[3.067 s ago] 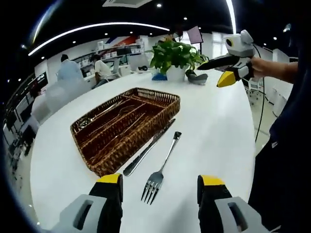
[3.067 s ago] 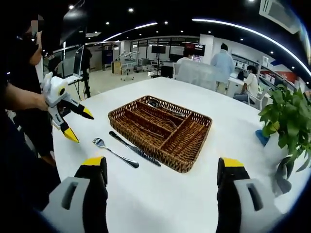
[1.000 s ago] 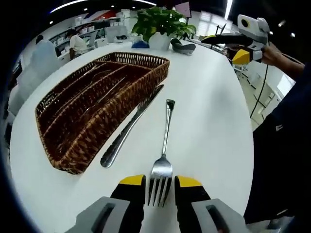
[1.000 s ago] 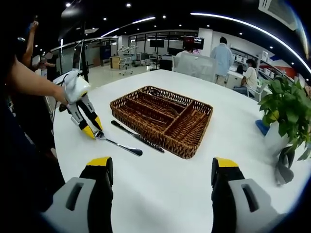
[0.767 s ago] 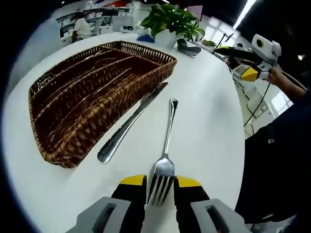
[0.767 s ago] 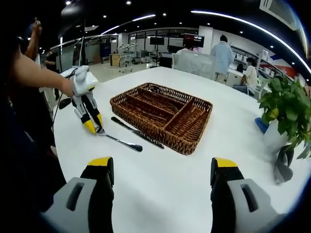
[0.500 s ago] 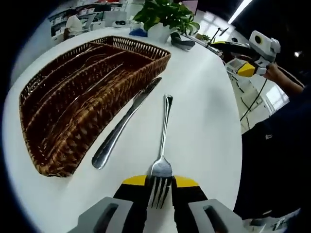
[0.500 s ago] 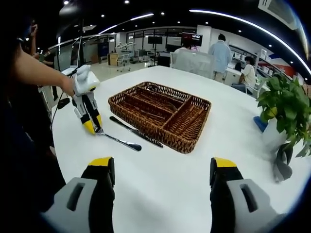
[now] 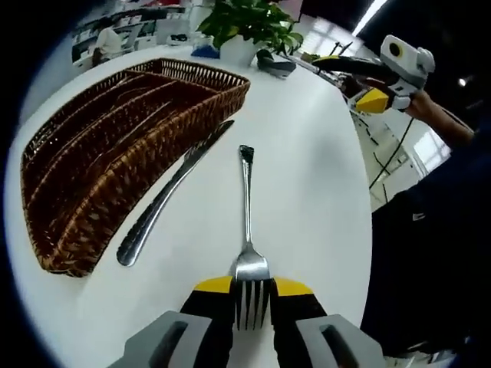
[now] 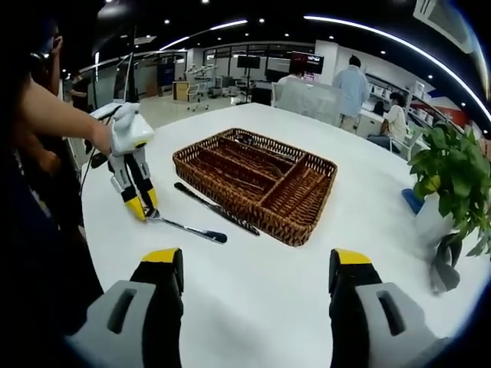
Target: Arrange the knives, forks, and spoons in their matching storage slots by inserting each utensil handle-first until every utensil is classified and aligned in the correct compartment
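Left gripper (image 9: pixel 252 287) clamped on fork (image 9: pixel 247 230) tines, bottom centre; handle points up-frame. Knife (image 9: pixel 173 192) lies between fork and wicker tray (image 9: pixel 92 184) at left. Right gripper (image 10: pixel 253 264) jaws spread wide, holding nothing. Plant (image 10: pixel 453 176) far right.

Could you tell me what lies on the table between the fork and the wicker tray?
A table knife lies between the fork and the wicker tray, close alongside the tray's near wall. This shows in both the left and right gripper views.
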`<state>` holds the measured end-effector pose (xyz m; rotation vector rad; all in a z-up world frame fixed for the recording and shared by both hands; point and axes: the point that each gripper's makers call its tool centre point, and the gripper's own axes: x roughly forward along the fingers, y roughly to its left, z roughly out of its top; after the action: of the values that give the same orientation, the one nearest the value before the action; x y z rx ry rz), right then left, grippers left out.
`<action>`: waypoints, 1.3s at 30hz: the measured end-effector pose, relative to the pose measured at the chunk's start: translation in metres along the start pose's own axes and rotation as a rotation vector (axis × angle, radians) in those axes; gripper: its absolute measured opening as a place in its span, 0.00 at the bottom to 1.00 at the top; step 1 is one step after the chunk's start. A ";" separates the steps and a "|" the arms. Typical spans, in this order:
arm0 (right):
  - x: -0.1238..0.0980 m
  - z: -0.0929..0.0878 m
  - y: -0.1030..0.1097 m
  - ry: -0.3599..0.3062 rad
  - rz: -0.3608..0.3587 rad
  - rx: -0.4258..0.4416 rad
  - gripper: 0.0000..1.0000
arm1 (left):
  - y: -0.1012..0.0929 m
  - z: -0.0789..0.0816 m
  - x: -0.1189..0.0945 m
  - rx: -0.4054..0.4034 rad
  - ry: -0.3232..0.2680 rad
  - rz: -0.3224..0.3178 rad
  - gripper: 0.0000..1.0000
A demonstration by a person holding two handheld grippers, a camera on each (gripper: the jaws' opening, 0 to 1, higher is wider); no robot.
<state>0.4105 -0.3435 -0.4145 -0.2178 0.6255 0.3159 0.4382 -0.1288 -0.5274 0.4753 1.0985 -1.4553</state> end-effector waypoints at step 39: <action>-0.012 0.002 -0.013 -0.046 -0.027 0.016 0.79 | -0.036 0.000 0.015 0.185 0.047 0.194 0.01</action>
<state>0.4069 -0.3576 -0.4048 -0.2031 0.5785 0.2893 0.4013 -0.1421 -0.5272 0.7299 0.9303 -1.3854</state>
